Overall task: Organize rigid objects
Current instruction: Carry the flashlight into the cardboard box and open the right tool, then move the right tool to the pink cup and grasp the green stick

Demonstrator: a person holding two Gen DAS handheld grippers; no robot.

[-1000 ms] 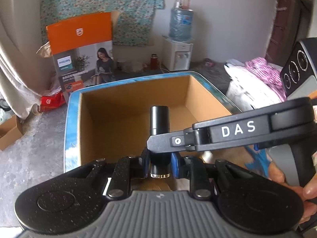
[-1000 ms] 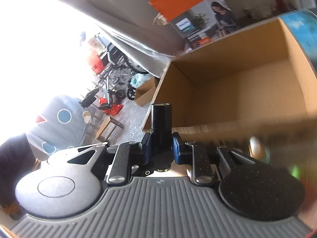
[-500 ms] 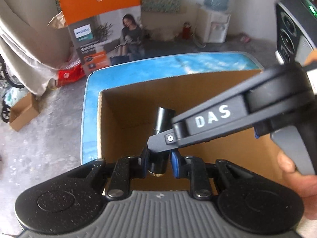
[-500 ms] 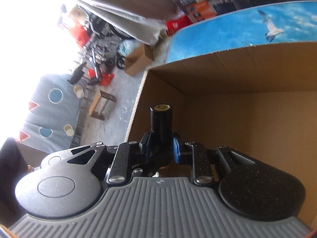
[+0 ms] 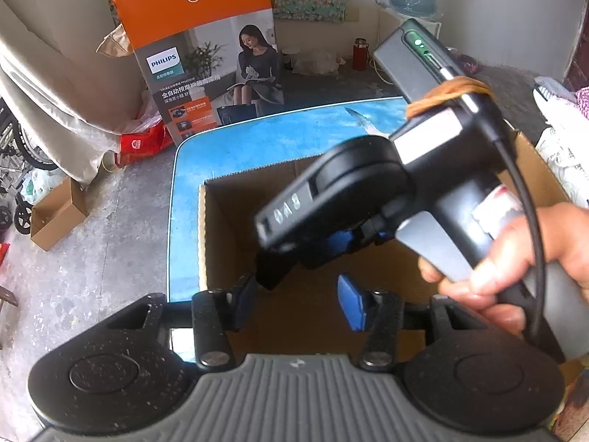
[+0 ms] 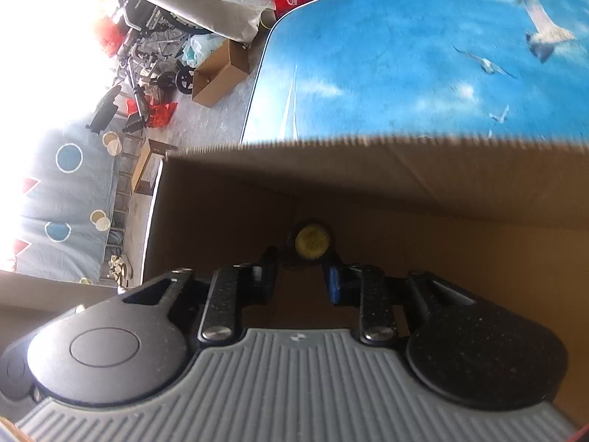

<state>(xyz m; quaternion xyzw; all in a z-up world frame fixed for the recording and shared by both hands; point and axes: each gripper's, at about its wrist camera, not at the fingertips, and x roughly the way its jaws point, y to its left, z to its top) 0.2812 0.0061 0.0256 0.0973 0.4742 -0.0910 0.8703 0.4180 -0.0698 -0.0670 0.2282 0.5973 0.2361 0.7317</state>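
In the left wrist view, the left gripper [image 5: 300, 300] hung over an open brown cardboard box [image 5: 228, 228] that stood on a blue table top printed with sky and seagulls [image 5: 235, 140]. Its jaws were opening and stood apart, with nothing pressed between the blue pads. The right gripper's black and grey body [image 5: 368, 191] crossed just above and ahead of it, blurred, gripped by the person's right hand [image 5: 515, 269]. A dark shape showed under that device near the left pad, but whether it was the cylinder could not be told. An orange and grey Philips carton [image 5: 206, 59] stood on the floor beyond the table.

In the right wrist view, the right gripper [image 6: 300, 276] pointed down into the same box, its jaws opening. A black cylinder with a yellowish round end [image 6: 312, 243] sat just beyond the fingertips, low inside the box by a corner fold, with the pads clear of it.
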